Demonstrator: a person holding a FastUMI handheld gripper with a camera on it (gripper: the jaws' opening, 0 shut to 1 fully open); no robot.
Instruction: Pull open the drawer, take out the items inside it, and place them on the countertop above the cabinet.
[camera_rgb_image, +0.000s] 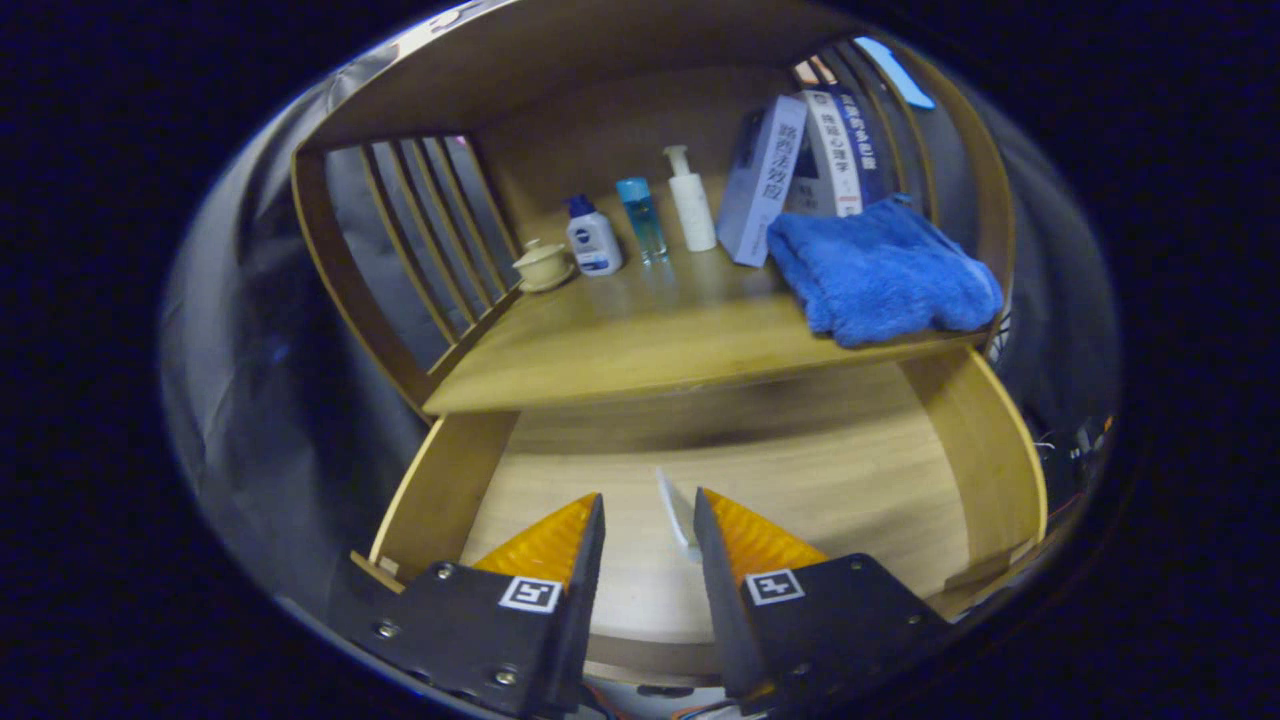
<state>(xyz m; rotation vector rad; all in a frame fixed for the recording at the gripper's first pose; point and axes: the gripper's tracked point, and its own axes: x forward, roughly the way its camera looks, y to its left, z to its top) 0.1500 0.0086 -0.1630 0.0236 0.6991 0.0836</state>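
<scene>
Low in the frame, the gripper (648, 515) hangs over the open drawer (985, 450), fingers spread a little. A thin white item (675, 515) sits between them, touching the right finger (712, 530); whether the left one touches it is unclear. The drawer's wooden floor is bare around it. Above, mid-frame, the countertop (620, 350) holds a lidded cup (541, 266), three bottles (640, 220), books (800, 165) and a blue towel (880, 270) at right, leaving its front left free.
</scene>
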